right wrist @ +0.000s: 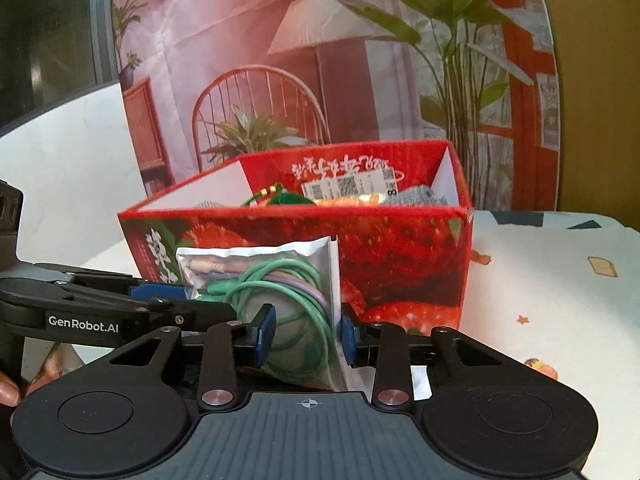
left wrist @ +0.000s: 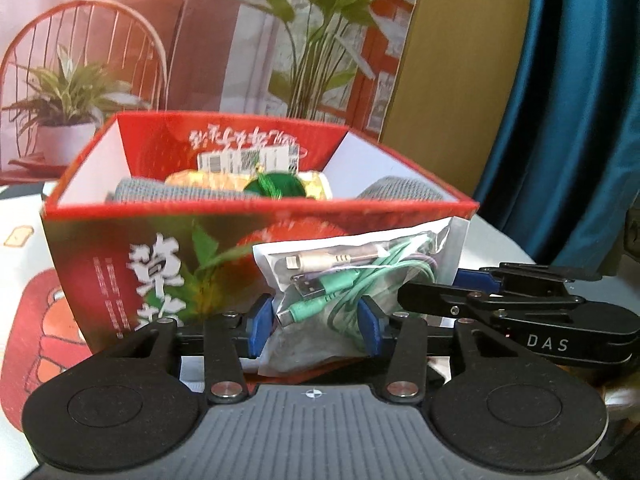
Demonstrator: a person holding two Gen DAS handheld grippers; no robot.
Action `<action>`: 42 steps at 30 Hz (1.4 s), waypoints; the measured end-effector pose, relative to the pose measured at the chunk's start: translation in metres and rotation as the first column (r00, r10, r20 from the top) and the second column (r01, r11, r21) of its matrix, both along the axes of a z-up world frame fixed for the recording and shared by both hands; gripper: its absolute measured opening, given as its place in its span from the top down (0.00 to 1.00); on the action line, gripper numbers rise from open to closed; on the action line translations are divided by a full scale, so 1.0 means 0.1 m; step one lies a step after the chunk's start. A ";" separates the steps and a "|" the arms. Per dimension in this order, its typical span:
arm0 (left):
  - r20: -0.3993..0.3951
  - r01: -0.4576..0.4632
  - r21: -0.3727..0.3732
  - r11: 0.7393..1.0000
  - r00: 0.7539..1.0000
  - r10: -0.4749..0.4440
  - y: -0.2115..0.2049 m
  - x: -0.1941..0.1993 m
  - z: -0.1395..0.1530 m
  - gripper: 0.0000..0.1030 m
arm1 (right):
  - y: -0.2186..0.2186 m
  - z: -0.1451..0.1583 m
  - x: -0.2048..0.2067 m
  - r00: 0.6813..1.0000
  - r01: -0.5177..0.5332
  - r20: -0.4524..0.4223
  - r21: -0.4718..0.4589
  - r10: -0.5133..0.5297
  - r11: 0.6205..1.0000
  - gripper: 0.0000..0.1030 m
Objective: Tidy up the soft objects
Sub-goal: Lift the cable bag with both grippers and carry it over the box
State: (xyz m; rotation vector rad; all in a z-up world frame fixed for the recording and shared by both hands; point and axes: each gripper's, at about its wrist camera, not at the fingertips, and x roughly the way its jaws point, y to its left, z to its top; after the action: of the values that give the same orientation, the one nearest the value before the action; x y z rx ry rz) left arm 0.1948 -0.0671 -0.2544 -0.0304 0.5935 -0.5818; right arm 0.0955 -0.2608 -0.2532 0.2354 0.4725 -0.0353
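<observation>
Glossy plastic pouch [left wrist: 360, 276], cardboard box [left wrist: 160, 240]

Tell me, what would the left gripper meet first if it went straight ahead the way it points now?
The left gripper already has the clear bag of cables between its fingers. Straight ahead, it would probably push that bag against the front wall of the red strawberry box, though depth is unclear.

ahead: strawberry box [left wrist: 168, 256] wall blocks, just behind the cable bag [left wrist: 360, 276]
above box: open top
right: bare tablecloth [right wrist: 560, 300]
</observation>
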 end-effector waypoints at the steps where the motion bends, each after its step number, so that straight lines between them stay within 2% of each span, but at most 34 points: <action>1: 0.007 0.001 -0.003 1.000 1.000 -0.001 0.00 -0.01 0.03 0.53 | 0.00 0.03 -0.02 1.000 0.002 0.006 -0.001 -0.002 1.000 0.70; 11: 0.101 0.002 -0.034 0.999 0.995 0.002 0.02 -0.17 0.41 0.53 | 0.06 0.36 -0.11 0.998 0.002 0.067 -0.033 0.000 0.999 0.70; 22: 0.171 -0.014 -0.067 0.998 0.985 0.026 0.14 -0.28 0.82 0.53 | 0.17 0.79 -0.06 0.992 -0.013 0.123 -0.082 0.023 0.997 0.70; 33: 0.205 -0.042 -0.099 0.994 0.977 0.061 0.23 -0.23 1.13 0.53 | 0.18 1.19 0.11 0.987 -0.030 0.156 -0.099 0.046 0.995 0.70; 42: 0.167 -0.078 -0.100 0.992 0.982 0.094 0.29 0.11 1.27 0.53 | 0.12 1.34 0.49 0.989 -0.049 0.132 -0.095 0.061 0.994 0.70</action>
State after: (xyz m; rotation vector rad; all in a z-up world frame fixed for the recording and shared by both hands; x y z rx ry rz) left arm 0.2054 -0.0379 -0.1277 -0.0925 0.3957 -0.5216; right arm 0.1440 -0.2485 -0.1192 0.1335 0.3418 0.0131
